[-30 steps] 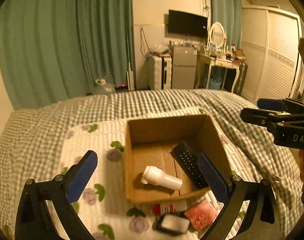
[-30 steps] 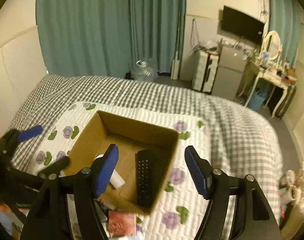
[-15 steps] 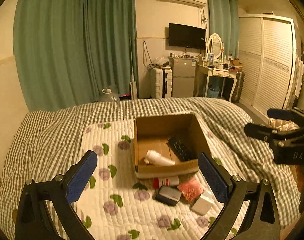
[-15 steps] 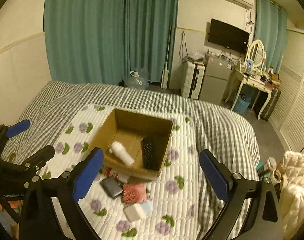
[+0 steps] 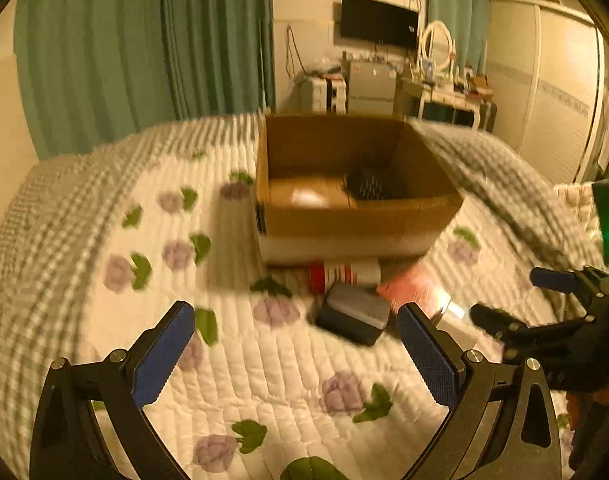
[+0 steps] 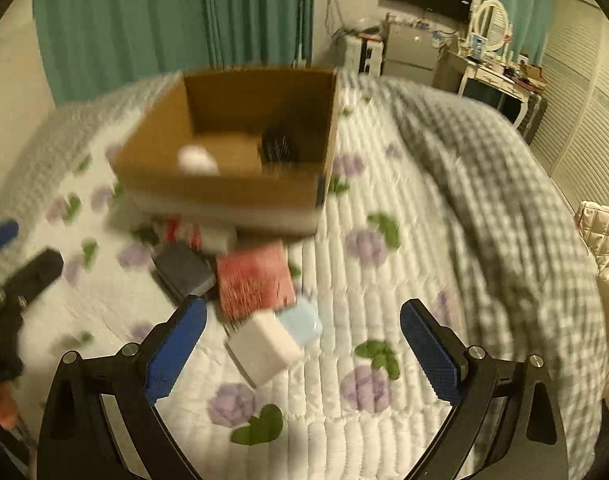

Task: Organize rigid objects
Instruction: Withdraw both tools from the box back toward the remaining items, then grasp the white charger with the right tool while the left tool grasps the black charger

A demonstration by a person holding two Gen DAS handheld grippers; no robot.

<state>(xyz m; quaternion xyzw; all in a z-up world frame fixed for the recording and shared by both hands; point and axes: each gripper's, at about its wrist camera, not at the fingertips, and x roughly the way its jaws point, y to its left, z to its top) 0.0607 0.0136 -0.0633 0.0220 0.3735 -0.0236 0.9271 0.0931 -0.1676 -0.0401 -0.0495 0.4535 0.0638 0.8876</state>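
Observation:
An open cardboard box point(image 5: 356, 216) point(image 6: 224, 192) stands on the floral quilt. Inside lie a black remote point(image 5: 368, 186) point(image 6: 282, 146) and a white bottle point(image 5: 306, 198) point(image 6: 196, 160). In front of the box lie a red-and-white tube point(image 5: 344, 274), a dark grey case point(image 5: 354, 318) point(image 6: 184, 272), a red packet point(image 6: 256, 280) point(image 5: 412, 290), a white block point(image 6: 264, 346) and a pale blue piece point(image 6: 302, 322). My left gripper point(image 5: 296, 356) is open and empty, low over the quilt near the grey case. My right gripper point(image 6: 302, 354) is open and empty, straddling the white block.
The floral quilt point(image 5: 244, 360) lies over a grey checked bedspread point(image 6: 484, 168). Green curtains, a wall television, a dresser and a wardrobe stand behind the bed. The right gripper shows at the right edge of the left wrist view point(image 5: 544, 320).
Both grippers have dropped from high above the bed to low over the quilt, close to the loose items before the box. Both stay open. The objects have not moved.

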